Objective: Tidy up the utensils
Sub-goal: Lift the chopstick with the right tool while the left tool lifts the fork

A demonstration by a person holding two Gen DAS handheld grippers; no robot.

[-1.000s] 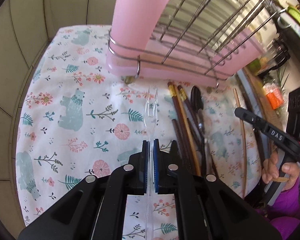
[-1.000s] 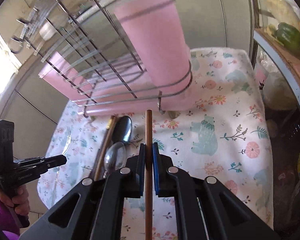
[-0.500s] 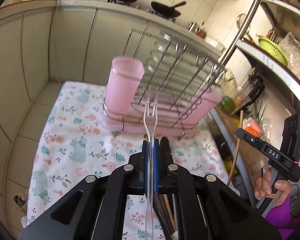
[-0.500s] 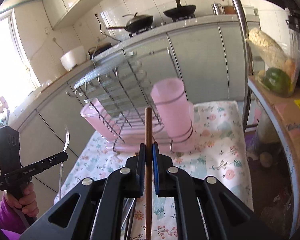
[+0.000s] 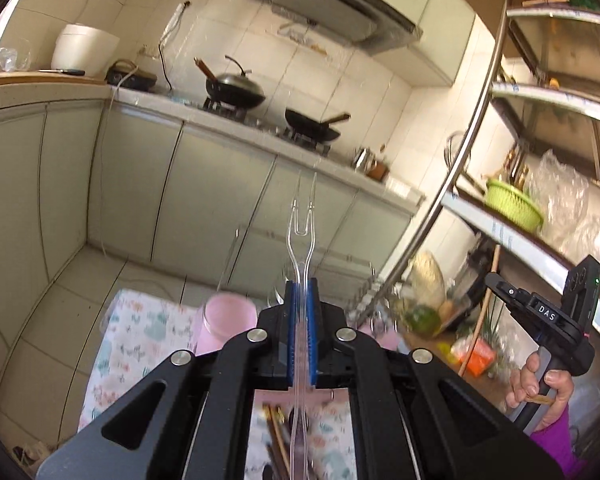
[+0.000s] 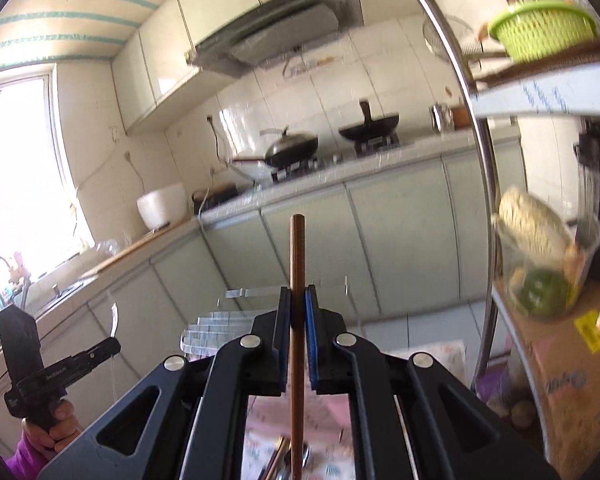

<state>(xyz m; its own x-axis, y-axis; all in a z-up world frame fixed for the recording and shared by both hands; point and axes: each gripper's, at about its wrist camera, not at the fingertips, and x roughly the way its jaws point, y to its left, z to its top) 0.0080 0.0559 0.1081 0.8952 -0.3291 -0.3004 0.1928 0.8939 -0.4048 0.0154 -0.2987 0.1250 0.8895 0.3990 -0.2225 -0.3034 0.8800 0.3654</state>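
My left gripper (image 5: pixel 301 286) is shut on a clear plastic fork (image 5: pixel 301 224) that points up and forward. My right gripper (image 6: pixel 298 294) is shut on a brown wooden chopstick (image 6: pixel 298 256), held upright. Both are raised high above the floral cloth (image 5: pixel 128 332). The pink cup (image 5: pixel 229 318) of the dish rack sits just below the left gripper. Several utensils (image 5: pixel 278 436) lie on the cloth, seen between the left gripper's arms, and also in the right wrist view (image 6: pixel 284 460). The right gripper also shows in the left wrist view (image 5: pixel 500 284), the left gripper in the right wrist view (image 6: pixel 114 346).
A metal shelf pole (image 5: pixel 456 200) rises on the right, with a green basket (image 5: pixel 512 202) and bagged vegetables (image 6: pixel 536 256) on the shelves. Grey cabinets (image 5: pixel 220 184) and a counter with pans (image 5: pixel 236 88) stand behind. The wire rack top (image 6: pixel 216 320) is below the right gripper.
Both grippers have lifted and tilted up from the cloth, each still holding its utensil. The rack and cup have dropped to the bottom of both views.
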